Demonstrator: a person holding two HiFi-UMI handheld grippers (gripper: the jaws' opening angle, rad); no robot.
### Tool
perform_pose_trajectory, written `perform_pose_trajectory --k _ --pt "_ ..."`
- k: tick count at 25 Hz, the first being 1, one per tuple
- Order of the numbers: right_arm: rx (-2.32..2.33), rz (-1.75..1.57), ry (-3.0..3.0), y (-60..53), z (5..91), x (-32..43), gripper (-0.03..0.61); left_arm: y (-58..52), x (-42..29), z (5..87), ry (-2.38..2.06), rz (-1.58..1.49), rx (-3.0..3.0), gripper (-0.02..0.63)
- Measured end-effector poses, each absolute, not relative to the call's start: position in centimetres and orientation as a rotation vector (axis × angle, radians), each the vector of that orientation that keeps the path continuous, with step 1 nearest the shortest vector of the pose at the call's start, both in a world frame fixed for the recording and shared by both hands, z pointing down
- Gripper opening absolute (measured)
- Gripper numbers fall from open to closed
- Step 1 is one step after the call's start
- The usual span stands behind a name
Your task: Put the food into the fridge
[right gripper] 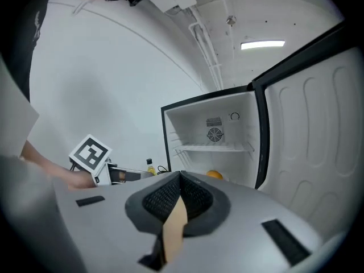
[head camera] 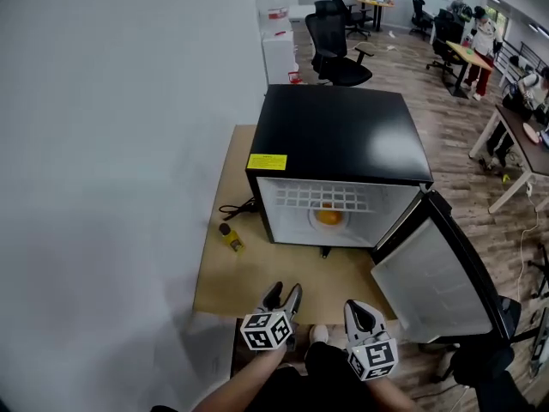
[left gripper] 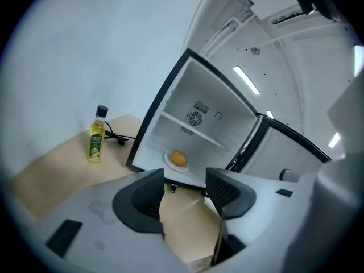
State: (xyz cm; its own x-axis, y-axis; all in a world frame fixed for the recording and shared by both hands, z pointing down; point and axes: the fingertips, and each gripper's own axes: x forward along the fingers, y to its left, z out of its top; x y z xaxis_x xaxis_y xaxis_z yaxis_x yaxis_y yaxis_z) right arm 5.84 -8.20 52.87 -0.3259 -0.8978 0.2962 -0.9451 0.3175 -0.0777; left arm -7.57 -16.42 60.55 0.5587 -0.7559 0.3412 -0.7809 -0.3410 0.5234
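Observation:
A black mini fridge (head camera: 339, 140) stands on a tan board (head camera: 257, 281) with its door (head camera: 437, 281) swung open to the right. Inside, on the bottom, an orange (head camera: 328, 217) rests on a white plate; it also shows as the orange (left gripper: 178, 158) and the orange (right gripper: 214, 174). A small yellow oil bottle (head camera: 230, 237) stands upright on the board left of the fridge. My left gripper (head camera: 285, 292) hangs open and empty at the board's near edge, in front of the fridge (left gripper: 199, 124). My right gripper (head camera: 358, 305) is beside it, shut with nothing in it.
A black cable (head camera: 236, 209) lies on the board by the fridge's left side. A white wall runs along the left. Office chairs (head camera: 334, 41), desks and people fill the room behind and to the right. The bottle (left gripper: 96, 135) stands left of the fridge opening.

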Motion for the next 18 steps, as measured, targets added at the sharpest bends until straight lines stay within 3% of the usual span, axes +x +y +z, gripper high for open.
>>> perform_pose_trajectory --k 4,7,12,18 --pt "1.673 0.320 -2.370 -5.2 51.9 3.6 0.060 -10.3 -8.9 56.3 -1.241 -0.011 2.219 0.216" --pt "1.702 0.302 -2.358 -2.6 50.1 3.0 0.060 -6.1 -9.7 52.7 -1.204 -0.141 2.252 0.169" --pt "1.767 0.243 -2.339 1.2 47.3 2.6 0.060 -1.6 -12.0 49.5 -1.212 -0.146 2.344 0.025" --pt "1.817 0.216 -2.304 3.4 47.3 2.2 0.060 0.0 -13.9 48.2 -1.279 -0.038 2.465 0.015"
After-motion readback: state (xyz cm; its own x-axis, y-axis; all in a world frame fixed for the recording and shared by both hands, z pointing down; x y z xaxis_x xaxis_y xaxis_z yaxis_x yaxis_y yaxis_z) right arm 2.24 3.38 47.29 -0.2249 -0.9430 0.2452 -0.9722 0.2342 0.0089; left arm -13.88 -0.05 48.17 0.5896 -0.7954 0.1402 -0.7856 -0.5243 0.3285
